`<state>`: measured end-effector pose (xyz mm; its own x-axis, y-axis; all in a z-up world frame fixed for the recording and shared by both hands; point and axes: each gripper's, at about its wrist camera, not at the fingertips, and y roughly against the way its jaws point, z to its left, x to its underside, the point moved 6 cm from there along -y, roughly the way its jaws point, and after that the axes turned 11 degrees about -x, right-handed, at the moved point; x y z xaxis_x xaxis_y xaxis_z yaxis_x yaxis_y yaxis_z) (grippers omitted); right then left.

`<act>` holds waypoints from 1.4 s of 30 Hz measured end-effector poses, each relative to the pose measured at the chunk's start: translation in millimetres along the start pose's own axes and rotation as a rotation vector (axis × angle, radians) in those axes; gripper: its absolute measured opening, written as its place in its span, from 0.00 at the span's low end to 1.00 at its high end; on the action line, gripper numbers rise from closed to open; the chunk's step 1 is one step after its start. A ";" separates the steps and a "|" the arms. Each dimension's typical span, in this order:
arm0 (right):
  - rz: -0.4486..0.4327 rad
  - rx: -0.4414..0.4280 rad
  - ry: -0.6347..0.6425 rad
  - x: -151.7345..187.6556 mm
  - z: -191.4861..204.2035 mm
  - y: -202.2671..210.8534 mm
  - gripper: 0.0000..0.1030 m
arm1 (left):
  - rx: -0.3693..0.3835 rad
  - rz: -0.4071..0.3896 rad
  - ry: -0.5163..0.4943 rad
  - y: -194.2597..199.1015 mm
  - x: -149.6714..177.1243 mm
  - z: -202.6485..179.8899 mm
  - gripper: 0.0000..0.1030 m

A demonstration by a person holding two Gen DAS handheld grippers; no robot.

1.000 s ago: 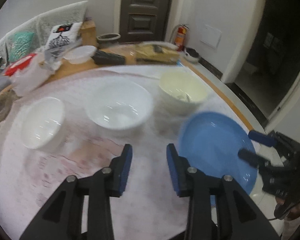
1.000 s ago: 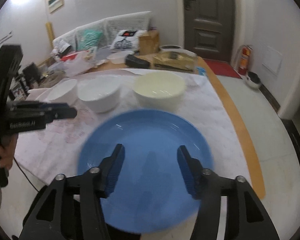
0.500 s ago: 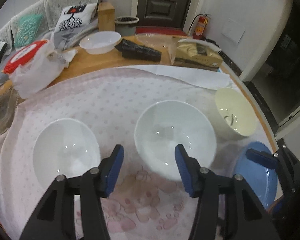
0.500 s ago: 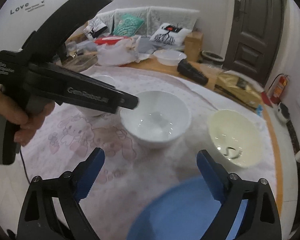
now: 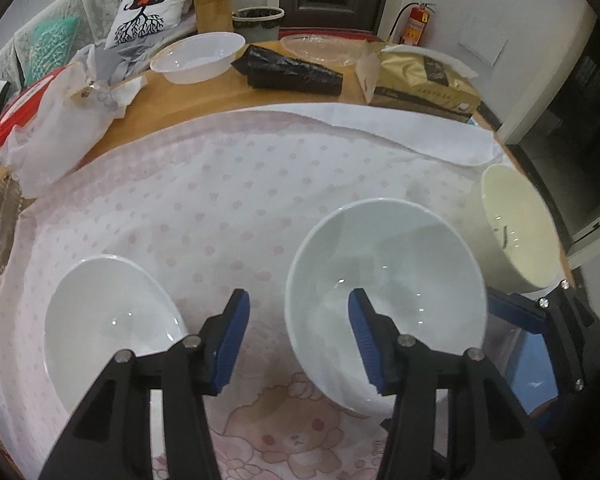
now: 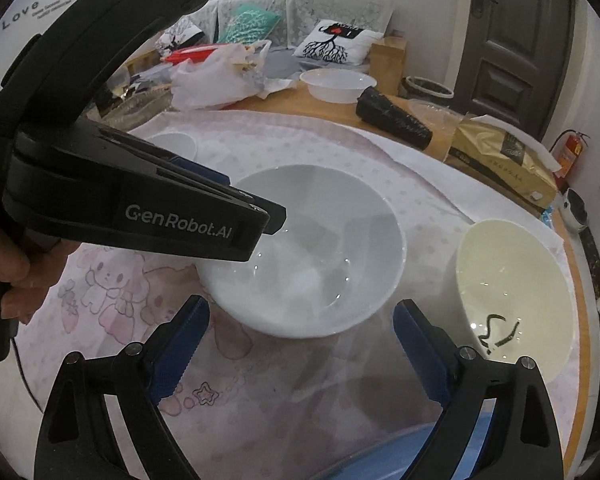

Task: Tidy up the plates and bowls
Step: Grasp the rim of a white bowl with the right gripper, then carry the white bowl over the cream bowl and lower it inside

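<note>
Three bowls sit on the pink dotted cloth [image 5: 228, 184] covering most of my wooden table [image 5: 204, 96]: a small white bowl [image 5: 108, 320] at left, a bigger white bowl [image 5: 384, 280] in the middle, a cream bowl [image 5: 516, 220] at right near the table edge. One blue plate [image 6: 412, 456] lies at the near edge, below my right gripper [image 6: 300, 344]. Back of table: one plastic bowl [image 5: 198, 56], one black packet [image 5: 292, 72], one gold bag [image 5: 424, 80], one white plastic bag [image 5: 52, 120]. Sofa with cushions, dark door, fire extinguisher [image 5: 416, 24] behind.

My left gripper [image 5: 298, 332] is partly spread and closing, its jaws astride the near rim of the bigger white bowl, one pad inside, one outside; pads not pressing yet. My right gripper is spread wide, holding nothing, hovering over the cloth just in front of that bowl. One hand [image 6: 16, 272] visible on the left gripper's handle.
</note>
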<state>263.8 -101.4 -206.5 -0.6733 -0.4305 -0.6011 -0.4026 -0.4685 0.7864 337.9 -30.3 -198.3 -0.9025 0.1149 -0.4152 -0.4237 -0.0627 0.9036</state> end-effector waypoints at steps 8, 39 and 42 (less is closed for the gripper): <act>0.025 0.004 0.012 -4.0 -1.9 -16.3 0.89 | 0.006 0.017 0.014 -8.5 -0.6 0.5 0.25; -0.066 0.010 0.044 -23.4 10.0 10.0 0.89 | -0.041 -0.052 -0.025 31.9 0.5 -4.2 0.12; -0.085 0.024 0.050 -26.4 9.2 20.1 0.89 | -0.054 -0.071 -0.038 45.8 -3.3 -10.3 0.12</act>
<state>267.8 -92.4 -173.6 -0.6044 -0.4281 -0.6719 -0.4723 -0.4866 0.7349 320.6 -43.8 -156.7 -0.8666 0.1589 -0.4730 -0.4914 -0.1063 0.8644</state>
